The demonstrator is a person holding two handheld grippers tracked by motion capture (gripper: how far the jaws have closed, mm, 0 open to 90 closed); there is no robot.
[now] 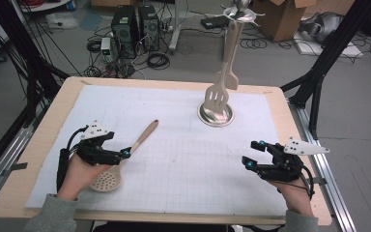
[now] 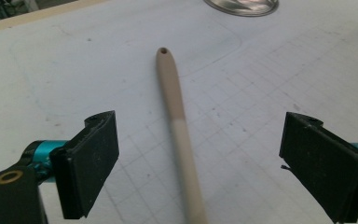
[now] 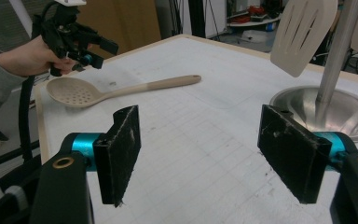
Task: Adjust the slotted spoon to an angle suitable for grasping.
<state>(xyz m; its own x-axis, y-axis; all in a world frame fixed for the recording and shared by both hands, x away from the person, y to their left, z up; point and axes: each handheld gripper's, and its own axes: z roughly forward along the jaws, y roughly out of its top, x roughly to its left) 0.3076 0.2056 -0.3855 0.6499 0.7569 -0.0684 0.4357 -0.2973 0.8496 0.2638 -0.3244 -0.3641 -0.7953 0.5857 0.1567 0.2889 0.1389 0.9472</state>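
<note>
Both hands low over the table, both grippers gaping

The left gripper (image 1: 125,153), held in the left hand (image 1: 79,171), has its jaws spread wide; the right gripper (image 1: 248,162), held in the right hand (image 1: 292,191), points inward, jaws apart with nothing between.

Skimmer spoon (image 3: 116,91): matt beige plastic-looking, handle two-tone, smooth. Slotted turner (image 3: 303,32): same matt finish. Stand base (image 1: 216,115): shiny polished metal w/ reflections. Mat (image 1: 174,164): white gridded paper-like sheet, matt, slightly scuffed. Table edge (image 1: 53,111): pale wood. Pads (image 2: 95,154): black, rough, foam-like.
</note>
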